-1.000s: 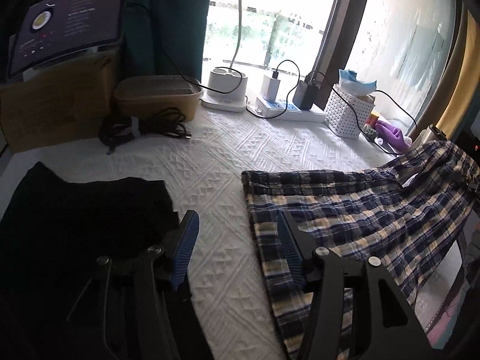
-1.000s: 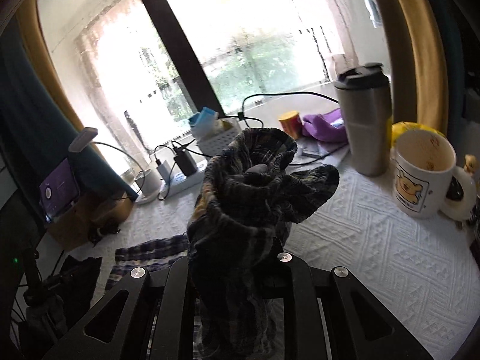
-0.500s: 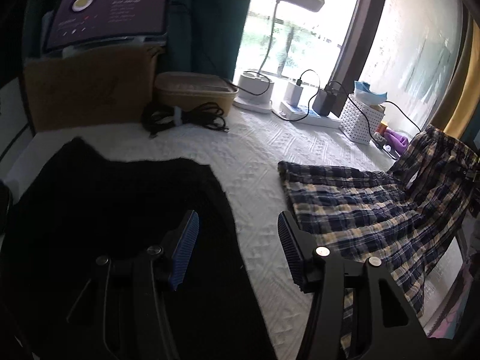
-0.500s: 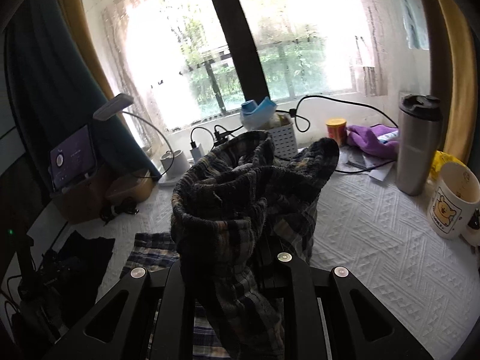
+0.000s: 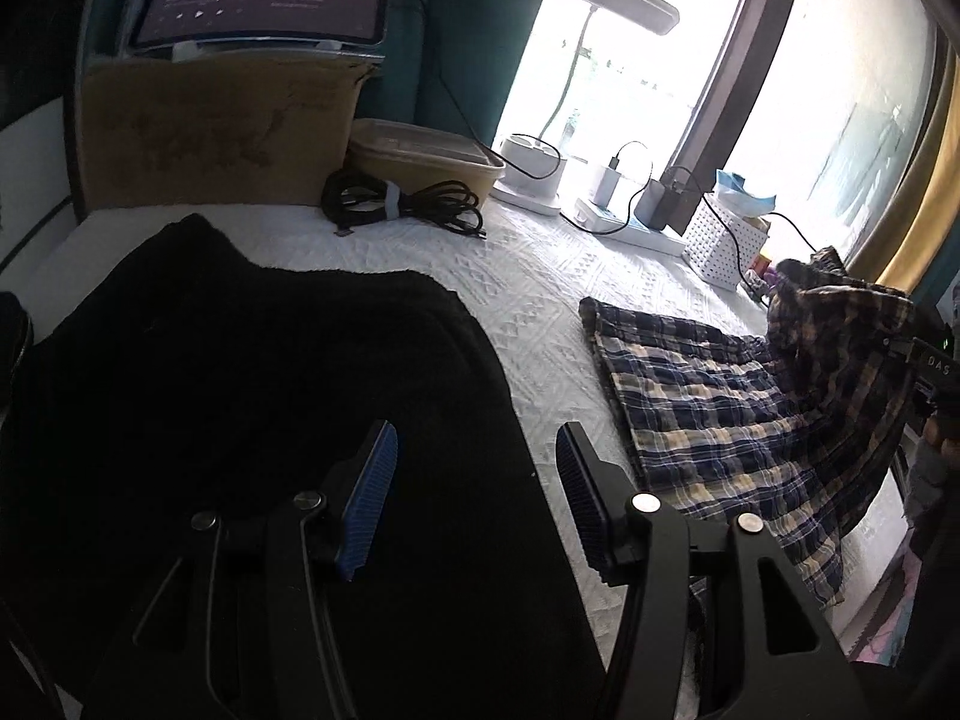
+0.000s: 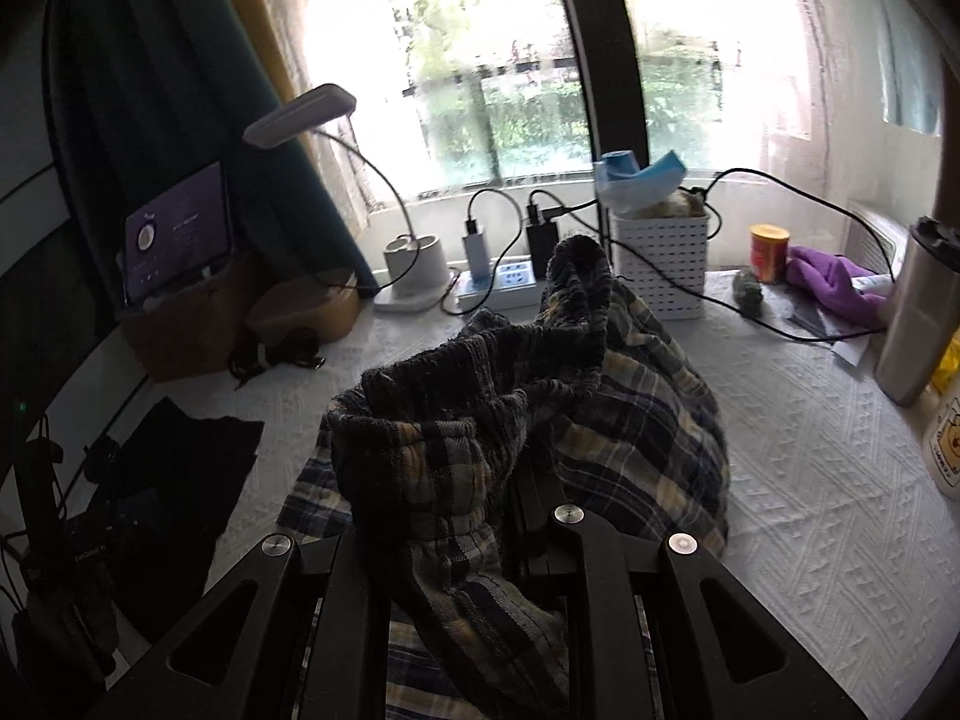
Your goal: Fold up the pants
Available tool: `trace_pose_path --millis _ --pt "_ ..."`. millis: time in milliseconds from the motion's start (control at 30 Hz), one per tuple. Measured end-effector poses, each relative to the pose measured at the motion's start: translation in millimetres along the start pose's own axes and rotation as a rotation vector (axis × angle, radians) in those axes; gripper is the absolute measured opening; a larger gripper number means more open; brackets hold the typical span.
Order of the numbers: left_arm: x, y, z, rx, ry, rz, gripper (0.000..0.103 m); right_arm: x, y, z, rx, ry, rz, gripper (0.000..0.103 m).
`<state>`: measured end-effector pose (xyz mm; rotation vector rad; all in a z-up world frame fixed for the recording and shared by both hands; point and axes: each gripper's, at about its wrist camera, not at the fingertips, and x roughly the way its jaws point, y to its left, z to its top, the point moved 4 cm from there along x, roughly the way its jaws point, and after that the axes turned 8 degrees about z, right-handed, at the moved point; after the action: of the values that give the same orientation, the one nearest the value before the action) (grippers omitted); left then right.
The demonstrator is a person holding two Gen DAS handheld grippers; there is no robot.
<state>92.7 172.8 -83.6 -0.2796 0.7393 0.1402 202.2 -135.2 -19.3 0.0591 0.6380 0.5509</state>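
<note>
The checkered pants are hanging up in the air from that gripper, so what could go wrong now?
1. The right gripper pinches only a bunched bit of the plaid pants, so the cloth might slip out.
2. The lifted part hangs crumpled, so it may land in a messy fold.
3. Swinging fabric is close to the cables and the white basket and could snag or nudge them.

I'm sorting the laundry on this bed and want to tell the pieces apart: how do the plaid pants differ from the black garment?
The plaid pants are navy-and-cream checked; the black garment is plain black. The plaid pants are partly lifted, one bunched end clamped in the right gripper, while the black garment lies flat, untouched, under the open left gripper. The plaid pants lie nearer the white basket; the black garment nearer the cardboard box. Both rest on the white bedspread.
</note>
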Motion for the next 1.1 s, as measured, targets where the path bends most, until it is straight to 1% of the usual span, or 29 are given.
trace_pose_path --millis 233,367,567,700,900,1000,1067,1100 --pt "-2 13 -6 -0.029 -0.004 -0.009 0.055 26 36 -6 -0.060 0.060 0.034 0.016" --pt "-1 21 -9 -0.032 0.003 0.016 0.055 43 51 -13 -0.089 0.103 0.052 0.016" --pt "-6 31 -10 -0.048 -0.006 0.020 0.055 72 83 -28 -0.144 0.184 0.091 0.016" --pt "-10 35 -10 -0.049 -0.013 0.030 0.055 90 95 -39 -0.176 0.235 0.094 0.016" --pt "-11 35 -13 -0.051 -0.010 0.038 0.055 101 99 -46 -0.185 0.268 0.089 0.016" --pt "-11 29 -14 -0.039 -0.011 0.032 0.055 107 105 -51 -0.233 0.303 0.071 0.017" --pt "-10 23 -15 -0.024 -0.006 0.027 0.055 109 111 -58 -0.270 0.319 0.064 0.018" --pt "-10 20 -16 -0.018 -0.003 0.025 0.055 109 112 -60 -0.282 0.322 0.062 0.023"
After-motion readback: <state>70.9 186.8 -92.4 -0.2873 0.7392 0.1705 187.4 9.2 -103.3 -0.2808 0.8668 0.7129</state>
